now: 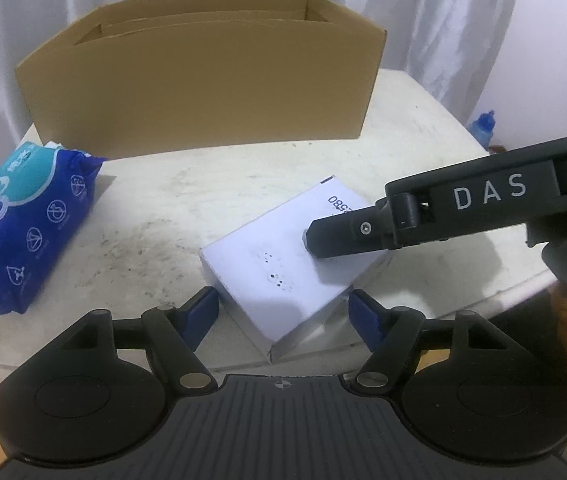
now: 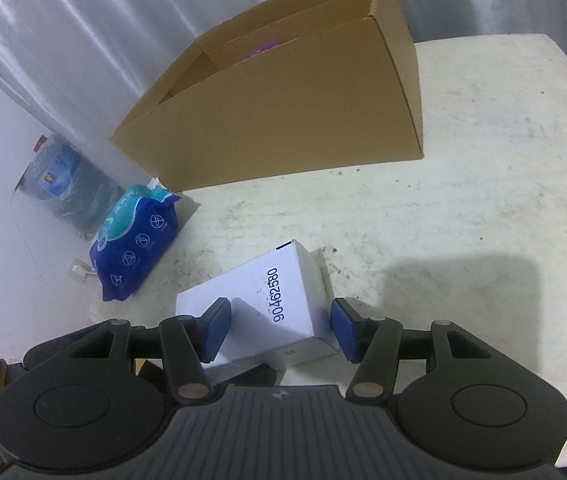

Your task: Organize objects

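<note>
**A:** Your left gripper (image 1: 283, 312) stands open, its blue pads either side of the near corner of the white box (image 1: 283, 276); neither pad presses on it. Your right gripper (image 2: 279, 328) is also parted. Its left pad overlaps the box top, the right pad sits just beside the box's end; I cannot tell whether either touches.

**B:** And where does the box lie?

**A:** Flat on the tabletop (image 2: 463, 208), near the front edge, turned askew. In the left wrist view your right gripper's finger covers the printed number; the right wrist view shows it whole.

**B:** What lies further out?

**A:** A blue wipes pack (image 1: 27, 220) at the tabletop's left edge, partly overhanging it, its far end cut by the frame. Behind, along the back edge, an open cardboard box (image 1: 203, 88). Something purple (image 2: 261, 49) shows inside; too little is seen to name it. Beyond the table's left side a water jug (image 2: 63, 176) stands blurred.
</note>
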Action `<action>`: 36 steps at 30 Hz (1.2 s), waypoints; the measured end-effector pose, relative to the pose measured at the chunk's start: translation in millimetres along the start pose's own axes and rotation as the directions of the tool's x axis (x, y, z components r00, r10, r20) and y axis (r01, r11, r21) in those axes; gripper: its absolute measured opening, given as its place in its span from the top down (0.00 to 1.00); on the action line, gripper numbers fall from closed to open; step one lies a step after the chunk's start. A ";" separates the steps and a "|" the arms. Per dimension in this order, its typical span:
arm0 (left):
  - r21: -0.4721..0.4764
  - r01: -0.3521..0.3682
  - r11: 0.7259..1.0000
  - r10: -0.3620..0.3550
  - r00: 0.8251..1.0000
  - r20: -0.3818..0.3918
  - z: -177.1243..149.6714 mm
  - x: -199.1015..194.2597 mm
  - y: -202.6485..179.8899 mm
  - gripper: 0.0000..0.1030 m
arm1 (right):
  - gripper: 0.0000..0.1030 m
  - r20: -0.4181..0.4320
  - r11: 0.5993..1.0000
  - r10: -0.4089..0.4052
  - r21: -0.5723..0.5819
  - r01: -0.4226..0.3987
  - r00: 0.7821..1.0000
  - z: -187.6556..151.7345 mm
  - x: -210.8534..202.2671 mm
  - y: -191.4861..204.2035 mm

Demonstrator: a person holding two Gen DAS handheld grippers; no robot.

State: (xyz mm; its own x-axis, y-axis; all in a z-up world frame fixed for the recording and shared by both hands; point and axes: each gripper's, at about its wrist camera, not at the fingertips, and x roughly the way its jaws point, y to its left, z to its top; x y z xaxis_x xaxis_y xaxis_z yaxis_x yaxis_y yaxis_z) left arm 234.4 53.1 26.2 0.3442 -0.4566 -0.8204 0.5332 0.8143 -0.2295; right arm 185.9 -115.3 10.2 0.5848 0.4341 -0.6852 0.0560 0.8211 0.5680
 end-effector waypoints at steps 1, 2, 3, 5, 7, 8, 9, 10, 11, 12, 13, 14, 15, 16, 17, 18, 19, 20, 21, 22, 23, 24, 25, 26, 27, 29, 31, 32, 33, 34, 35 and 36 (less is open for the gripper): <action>0.001 0.000 1.000 0.000 1.000 -0.002 0.1 0.3 -0.3 0.29 | 0.43 0.001 1.000 0.000 0.001 0.000 1.000 -0.2 0.2 0.0; 0.000 0.001 1.000 -0.001 1.000 -0.004 0.5 0.5 -0.2 0.29 | 0.43 0.003 1.000 -0.001 0.002 0.001 1.000 -0.3 0.5 0.1; -0.001 0.001 1.000 -0.001 1.000 -0.004 0.9 0.6 0.2 0.28 | 0.43 0.004 1.000 -0.001 0.003 0.001 1.000 -0.6 0.8 0.2; 0.000 0.000 1.000 0.000 1.000 -0.006 1.5 1.0 -0.1 0.27 | 0.43 0.006 1.000 0.001 0.005 -0.001 1.000 -1.0 1.4 -0.1; 0.001 -0.003 1.000 0.003 1.000 -0.006 1.8 1.7 -0.7 0.26 | 0.43 0.006 1.000 0.005 0.012 -0.005 1.000 -1.6 1.7 -1.2; 0.001 -0.004 1.000 0.004 1.000 -0.007 2.1 2.1 -0.6 0.26 | 0.43 0.006 1.000 0.007 0.013 -0.007 1.000 -1.6 2.0 -1.7; 0.002 -0.005 1.000 0.005 1.000 -0.007 2.4 2.4 -0.9 0.25 | 0.43 0.008 1.000 0.009 0.015 -0.009 1.000 -1.9 1.9 -2.2; 0.003 -0.007 1.000 0.007 1.000 -0.007 2.6 2.5 -1.4 0.25 | 0.43 0.009 1.000 0.011 0.018 -0.011 1.000 -2.4 1.7 -2.9; 0.004 -0.008 1.000 0.008 1.000 -0.006 2.7 2.8 -2.0 0.24 | 0.42 0.010 1.000 0.012 0.021 -0.012 1.000 -2.4 2.0 -3.2; 0.004 -0.008 1.000 0.008 1.000 -0.006 2.8 2.9 -1.7 0.24 | 0.42 0.011 1.000 0.013 0.022 -0.013 1.000 -2.6 2.4 -3.3; 0.003 -0.007 1.000 0.007 1.000 -0.005 2.9 2.9 -1.6 0.24 | 0.42 0.012 1.000 0.013 0.022 -0.013 1.000 -2.7 2.8 -3.1; 0.002 -0.007 1.000 0.007 1.000 -0.005 2.9 2.8 -1.3 0.24 | 0.41 0.013 1.000 0.014 0.024 -0.014 1.000 -2.9 2.7 -3.5; 0.003 -0.007 1.000 0.007 1.000 -0.004 2.8 2.8 -1.2 0.24 | 0.41 0.014 1.000 0.014 0.024 -0.014 1.000 -3.0 2.8 -3.7; 0.004 -0.007 1.000 0.007 1.000 -0.003 2.4 2.9 -1.1 0.24 | 0.41 0.014 1.000 0.014 0.025 -0.014 1.000 -3.2 2.9 -3.7; 0.005 -0.008 1.000 0.008 1.000 -0.003 2.4 3.1 -1.2 0.24 | 0.41 0.015 1.000 0.014 0.025 -0.015 1.000 -3.2 3.0 -3.8; 0.004 -0.008 1.000 0.008 1.000 -0.002 2.5 3.5 -1.3 0.24 | 0.41 0.015 1.000 0.014 0.026 -0.014 1.000 -3.2 2.9 -3.8; 0.003 -0.009 1.000 0.009 1.000 -0.002 2.7 3.6 -1.6 0.24 | 0.40 0.015 1.000 0.014 0.026 -0.014 1.000 -3.3 2.9 -3.6; 0.004 -0.011 1.000 0.011 1.000 -0.001 3.0 4.0 -2.0 0.24 | 0.41 0.015 1.000 0.013 0.026 -0.014 1.000 -3.4 2.9 -3.4; 0.005 -0.011 1.000 0.011 1.000 -0.002 3.1 4.2 -2.0 0.24 | 0.40 0.016 1.000 0.013 0.027 -0.013 1.000 -3.5 2.8 -3.0; 0.003 -0.009 1.000 0.009 1.000 -0.002 3.3 4.2 -1.6 0.24 | 0.40 0.016 1.000 0.011 0.026 -0.012 1.000 -3.3 2.7 -2.3; 0.000 -0.008 1.000 0.008 1.000 -0.002 3.4 4.0 -1.2 0.24 | 0.40 0.016 1.000 0.009 0.025 -0.009 1.000 -3.1 2.6 -1.3; -0.004 -0.006 1.000 0.006 1.000 -0.002 3.6 3.8 -0.8 0.24 | 0.40 0.016 1.000 0.007 0.023 -0.007 1.000 -3.0 2.6 -0.9; -0.006 -0.005 1.000 0.005 1.000 -0.002 3.7 3.7 -0.5 0.24 | 0.40 0.016 1.000 0.005 0.022 -0.005 1.000 -2.6 2.5 -0.4; -0.009 -0.003 1.000 0.003 1.000 -0.002 3.8 3.4 -0.2 0.24 | 0.40 0.015 1.000 0.003 0.023 -0.004 1.000 -2.0 2.6 0.1; -0.011 -0.004 1.000 0.004 1.000 -0.002 4.1 3.3 0.0 0.24 | 0.40 0.015 1.000 0.004 0.022 -0.004 1.000 -2.1 2.6 0.4; -0.015 -0.005 1.000 0.005 1.000 0.000 4.7 2.7 0.6 0.25 | 0.40 0.015 1.000 0.005 0.024 -0.005 1.000 -1.4 3.0 0.8; -0.019 -0.007 1.000 0.007 1.000 0.002 5.2 1.9 0.8 0.25 | 0.40 0.014 1.000 0.006 0.023 -0.006 1.000 -1.0 3.4 1.2; -0.020 -0.007 1.000 0.007 1.000 0.003 5.3 1.6 1.0 0.25 | 0.40 0.015 1.000 0.006 0.024 -0.006 1.000 -0.9 3.4 1.4; -0.021 -0.009 1.000 0.009 1.000 0.005 5.4 1.3 1.3 0.25 | 0.40 0.014 1.000 0.005 0.024 -0.006 1.000 -0.7 3.6 1.4; -0.022 -0.009 1.000 0.009 1.000 0.005 5.6 1.1 1.6 0.25 | 0.40 0.014 1.000 0.005 0.024 -0.006 1.000 -1.0 3.3 1.2; -0.022 -0.010 1.000 0.010 1.000 0.006 5.7 0.8 1.8 0.25 | 0.40 0.015 1.000 0.005 0.024 -0.006 1.000 -0.6 3.2 1.7; -0.022 -0.010 1.000 0.011 1.000 0.008 5.9 0.4 1.9 0.25 | 0.40 0.015 1.000 0.006 0.022 -0.006 1.000 -1.0 3.2 1.2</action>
State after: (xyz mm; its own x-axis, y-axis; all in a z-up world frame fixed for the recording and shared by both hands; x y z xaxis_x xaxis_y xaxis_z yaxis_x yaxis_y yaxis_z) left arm 240.1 52.3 28.5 0.3559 -0.4507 -0.8186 0.5124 0.8267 -0.2324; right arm 187.1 -112.6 8.2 0.5973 0.4333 -0.6749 0.0704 0.8099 0.5823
